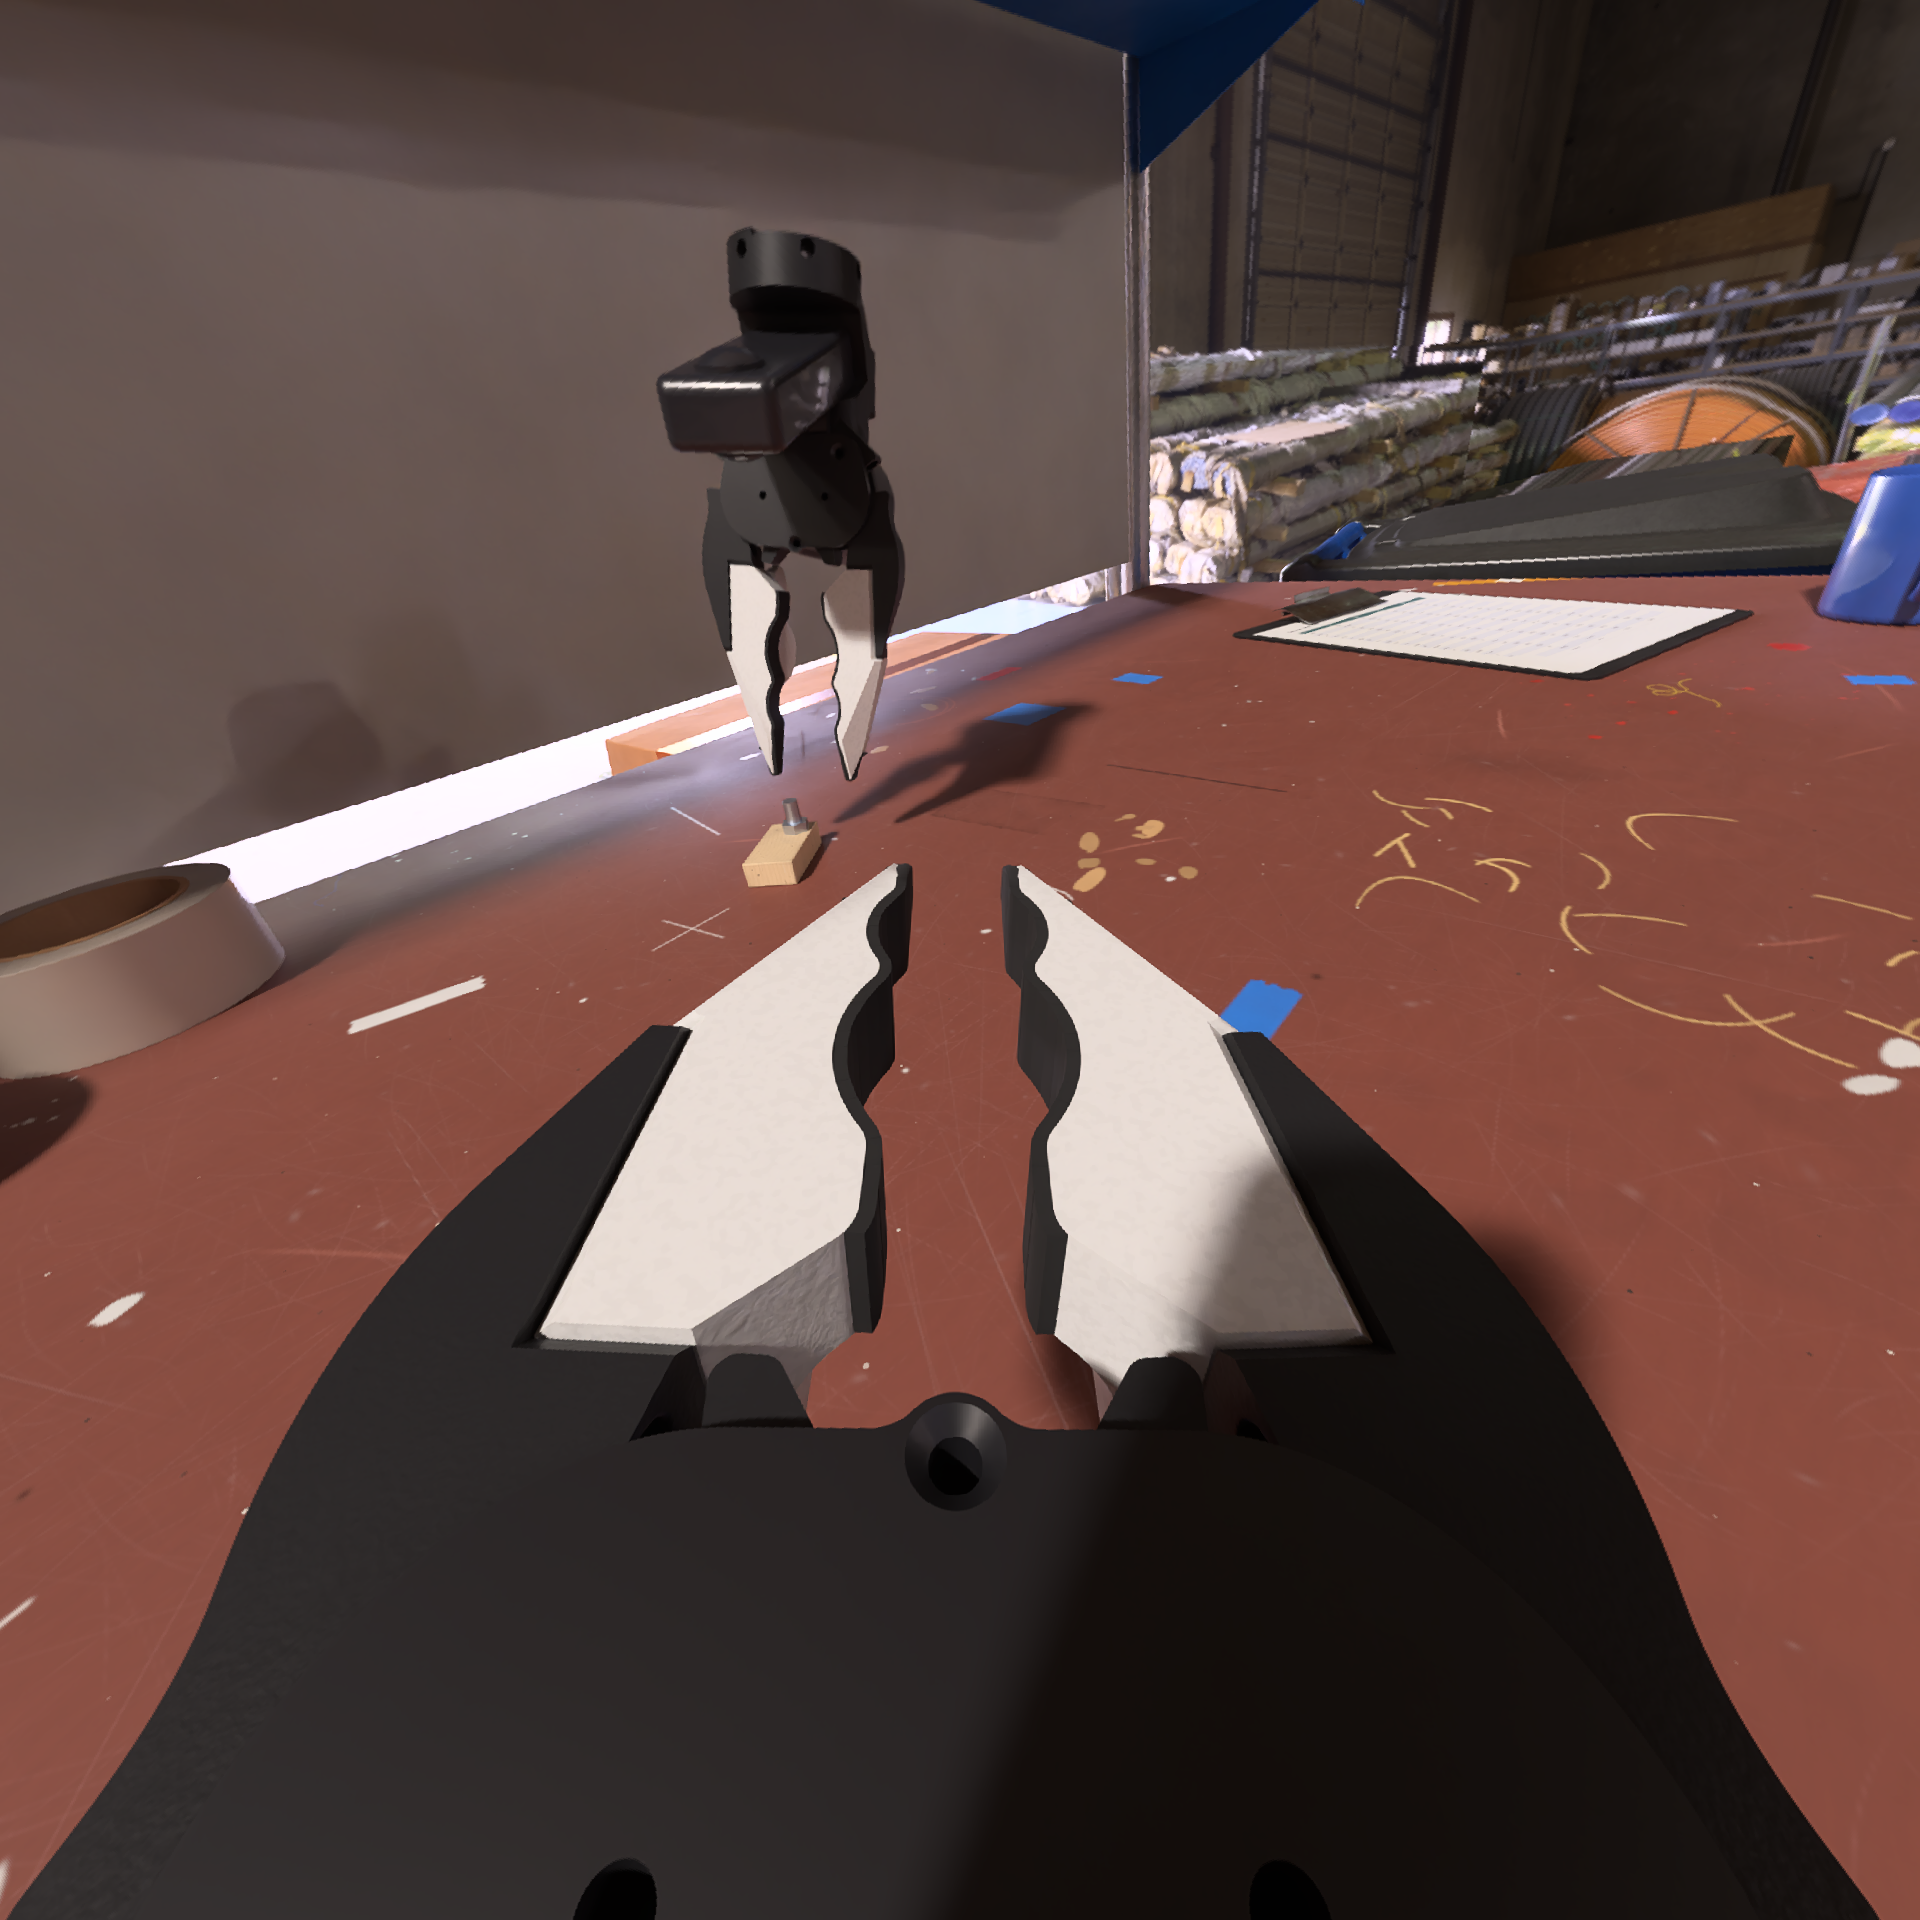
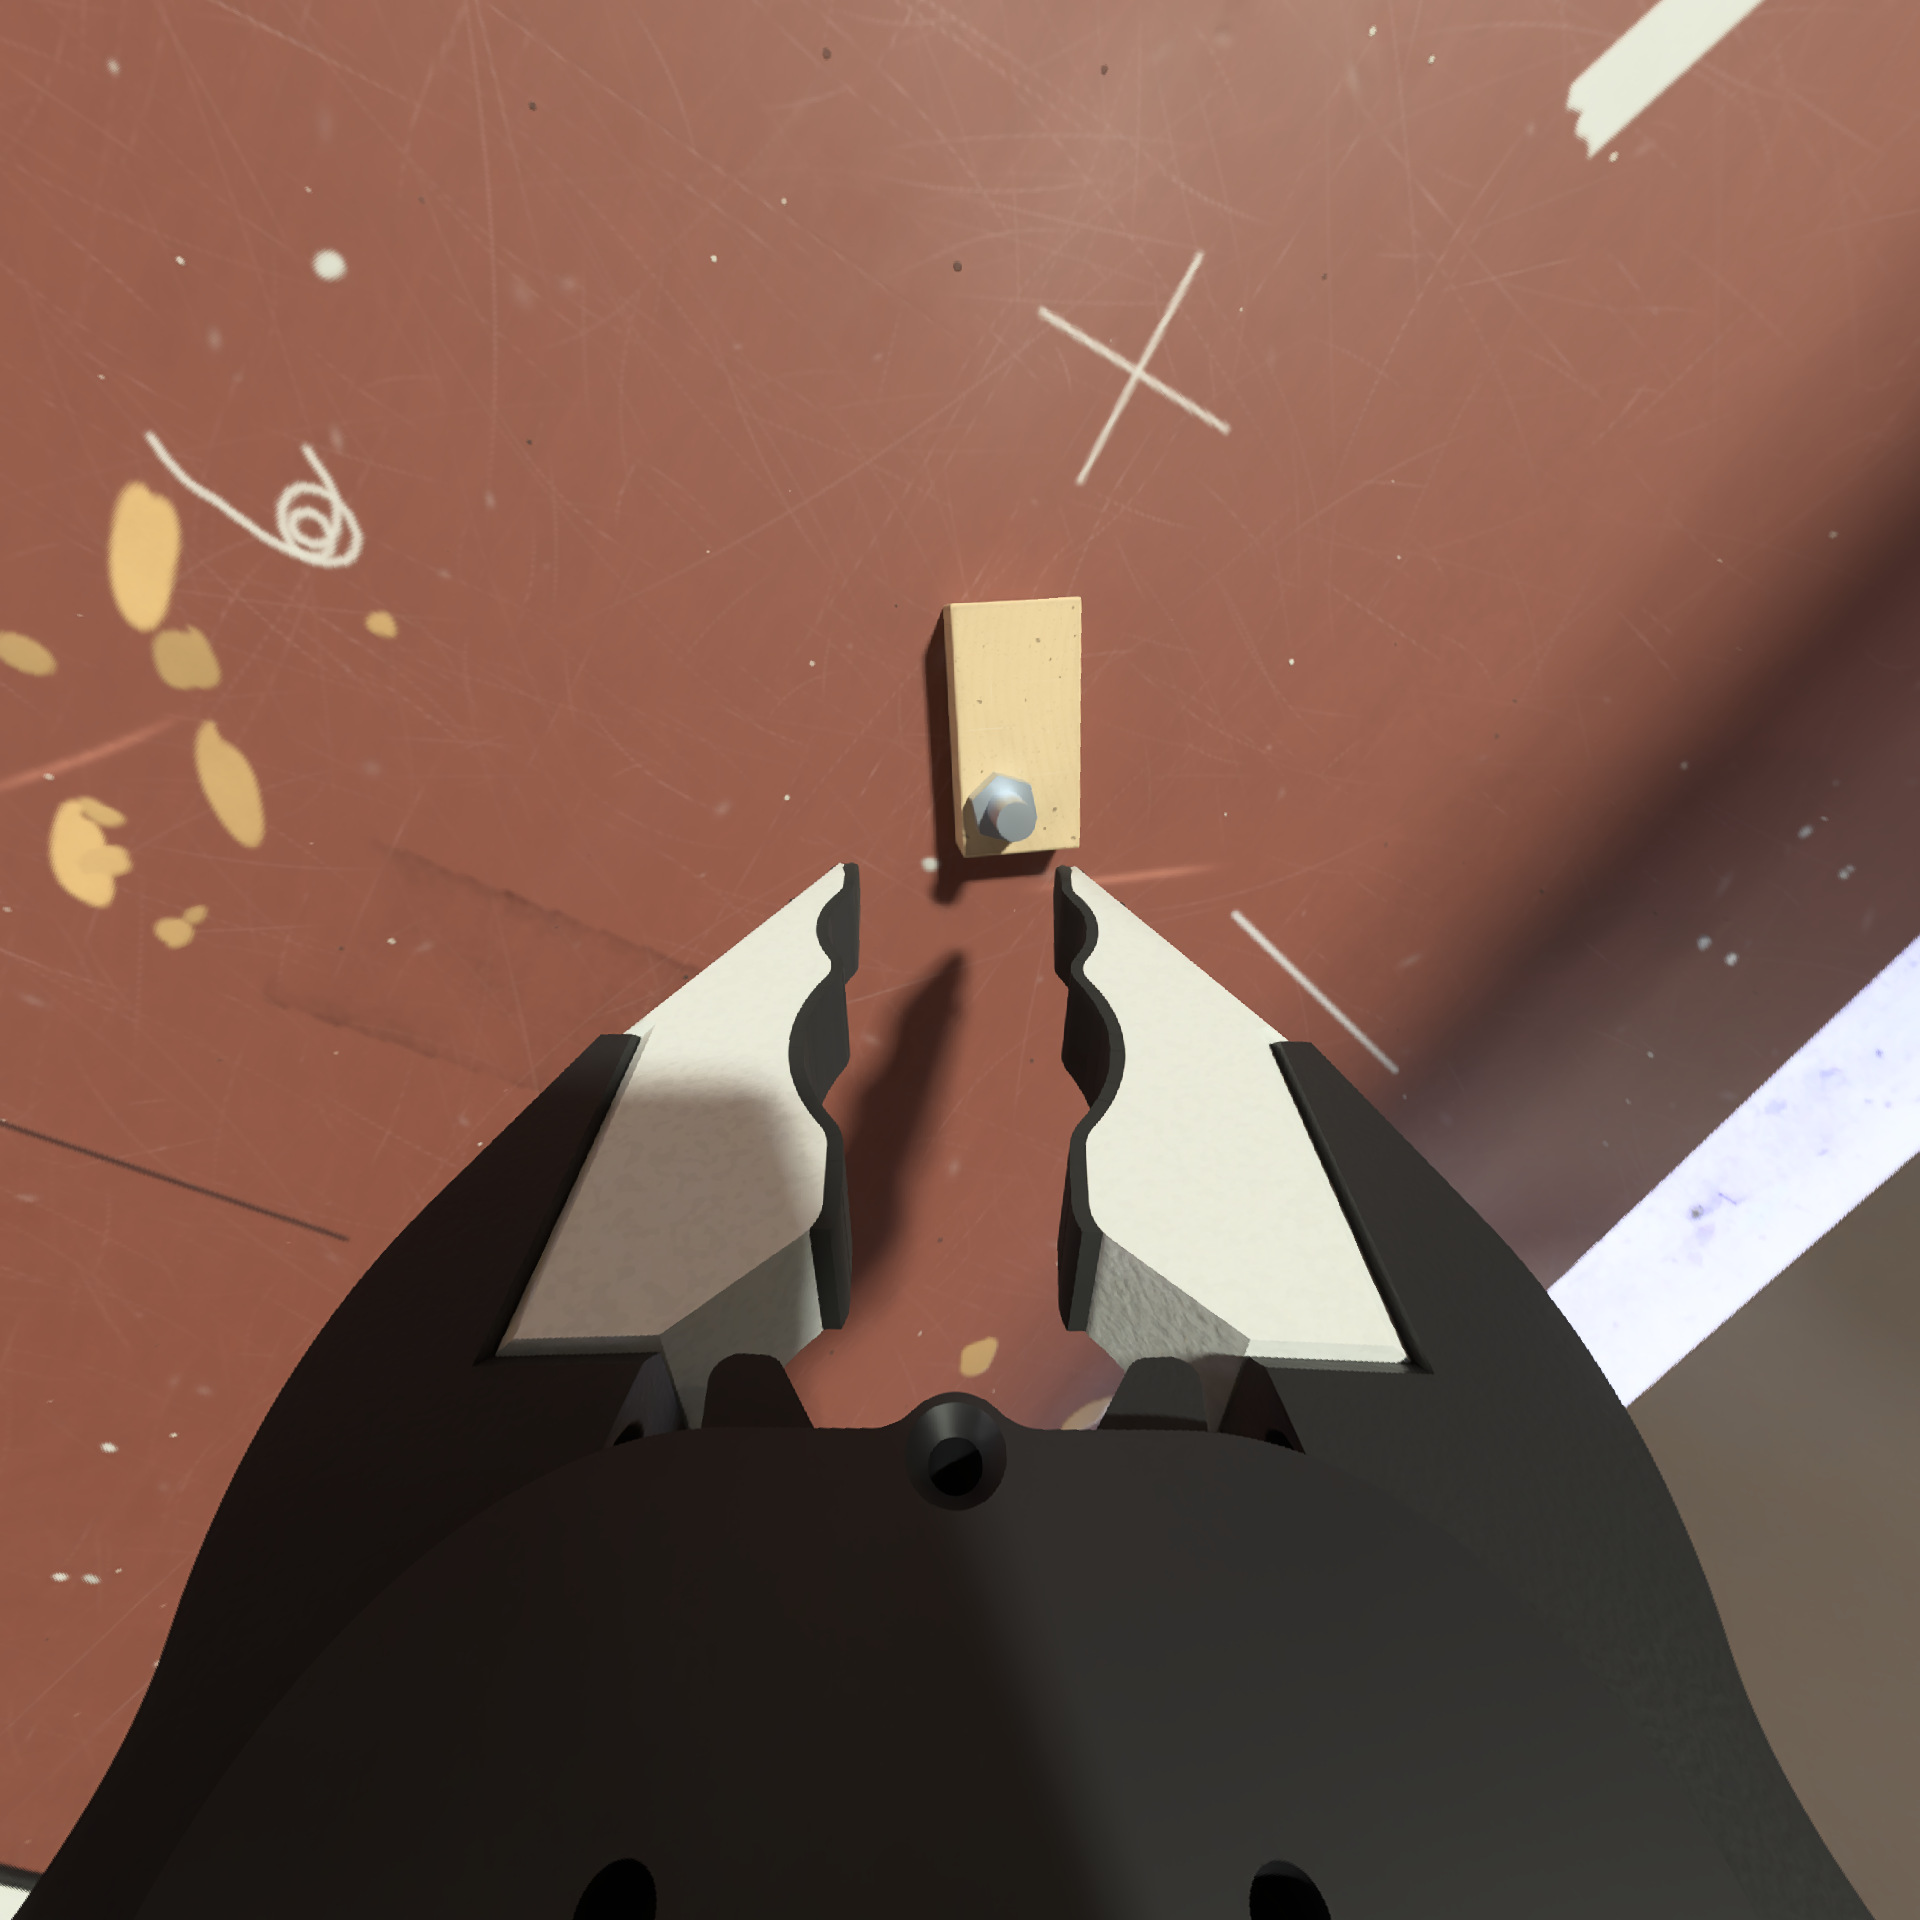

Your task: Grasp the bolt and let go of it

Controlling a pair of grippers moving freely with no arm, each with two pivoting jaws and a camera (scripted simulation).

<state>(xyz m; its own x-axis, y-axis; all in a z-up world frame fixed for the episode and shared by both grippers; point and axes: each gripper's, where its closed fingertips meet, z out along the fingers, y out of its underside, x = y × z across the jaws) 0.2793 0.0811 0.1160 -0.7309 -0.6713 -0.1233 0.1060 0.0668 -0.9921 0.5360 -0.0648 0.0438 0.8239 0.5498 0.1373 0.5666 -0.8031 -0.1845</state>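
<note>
A small grey bolt (image 2: 1001, 809) stands upright in one end of a light wooden block (image 2: 1016, 707) on the red-brown table. In the left wrist view the bolt (image 1: 794, 812) and block (image 1: 781, 855) lie just ahead of my left gripper (image 1: 956, 878), which is open and empty low over the table. My right gripper (image 2: 956, 878) is open and empty, pointing down from above the bolt. It shows in the left wrist view (image 1: 812, 771) hovering a little above the bolt, apart from it.
A roll of tape (image 1: 120, 961) sits at the left. A clipboard (image 1: 1486, 632), a black tray (image 1: 1621, 525) and a blue object (image 1: 1875, 561) stand at the far right. The table's far edge (image 1: 468, 790) runs behind the block, with a wall beyond.
</note>
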